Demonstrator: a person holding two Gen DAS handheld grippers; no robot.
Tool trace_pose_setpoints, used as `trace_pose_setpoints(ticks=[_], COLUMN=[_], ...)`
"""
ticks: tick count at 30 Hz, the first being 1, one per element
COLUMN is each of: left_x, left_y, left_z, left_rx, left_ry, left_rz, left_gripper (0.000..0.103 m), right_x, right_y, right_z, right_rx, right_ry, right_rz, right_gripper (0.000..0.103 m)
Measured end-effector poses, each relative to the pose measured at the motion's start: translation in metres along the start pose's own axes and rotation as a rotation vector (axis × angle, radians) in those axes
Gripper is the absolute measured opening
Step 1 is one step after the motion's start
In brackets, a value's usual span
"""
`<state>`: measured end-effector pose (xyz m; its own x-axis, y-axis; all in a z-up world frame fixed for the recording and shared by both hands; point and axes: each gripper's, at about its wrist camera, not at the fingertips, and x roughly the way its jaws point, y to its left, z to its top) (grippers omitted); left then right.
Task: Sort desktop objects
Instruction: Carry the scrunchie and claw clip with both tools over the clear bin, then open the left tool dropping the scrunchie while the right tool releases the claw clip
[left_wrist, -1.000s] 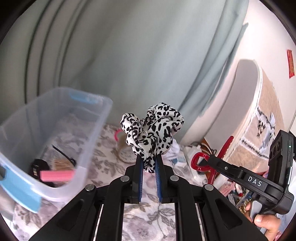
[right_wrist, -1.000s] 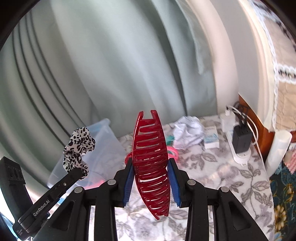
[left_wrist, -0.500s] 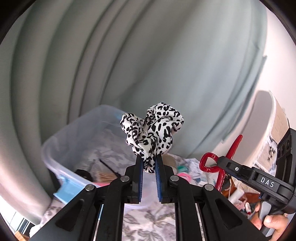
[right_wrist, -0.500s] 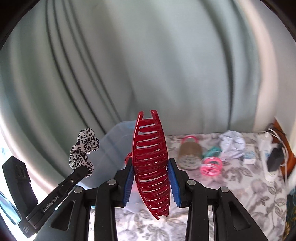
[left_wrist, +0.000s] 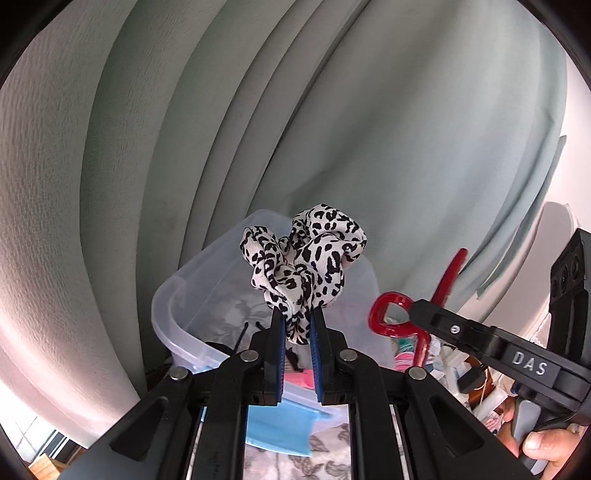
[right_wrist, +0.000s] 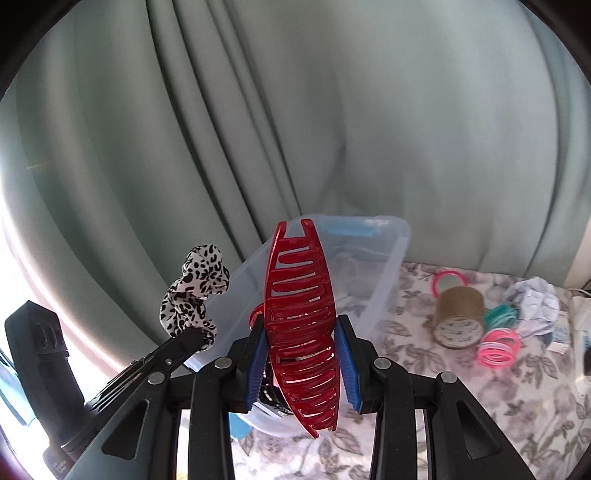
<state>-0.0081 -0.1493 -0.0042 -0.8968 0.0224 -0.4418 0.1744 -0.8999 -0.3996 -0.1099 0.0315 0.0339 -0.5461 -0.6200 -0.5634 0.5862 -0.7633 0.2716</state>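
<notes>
My left gripper (left_wrist: 297, 325) is shut on a black-and-white leopard-print scrunchie (left_wrist: 306, 266), held up over the near end of a clear plastic bin (left_wrist: 177, 295). My right gripper (right_wrist: 301, 332) is shut on a large red claw hair clip (right_wrist: 301, 321), standing upright between the blue pads in front of the same bin (right_wrist: 391, 273). In the left wrist view the clip (left_wrist: 391, 317) and the right gripper's finger show at the right. In the right wrist view the scrunchie (right_wrist: 197, 288) shows at the left. The bin holds a few dark and pink items.
A floral tablecloth (right_wrist: 498, 398) carries a brown tape roll (right_wrist: 458, 317), pink (right_wrist: 498, 347) and teal (right_wrist: 500, 315) coil hair ties, a pink ring (right_wrist: 448, 278) and crumpled paper (right_wrist: 535, 299) to the right of the bin. A grey-green curtain (right_wrist: 295, 110) hangs behind. A hand (left_wrist: 543, 446) grips the right handle.
Both grippers have swung left towards the bin, which now sits straight ahead in both views. Each keeps its grip; the tape roll and hair ties have come into the right view.
</notes>
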Motion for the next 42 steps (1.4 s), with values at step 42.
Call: trace_pose_setpoints(ticks=[42], left_x=[0.041], left_y=[-0.007], left_z=[0.001], left_rx=[0.028], left_ry=[0.090], left_rz=[0.024], left_gripper=[0.032], right_x=[0.039], right_y=[0.009], right_z=[-0.015], right_rx=[-0.003], right_ry=[0.084], right_rz=[-0.011], right_gripper=[0.036])
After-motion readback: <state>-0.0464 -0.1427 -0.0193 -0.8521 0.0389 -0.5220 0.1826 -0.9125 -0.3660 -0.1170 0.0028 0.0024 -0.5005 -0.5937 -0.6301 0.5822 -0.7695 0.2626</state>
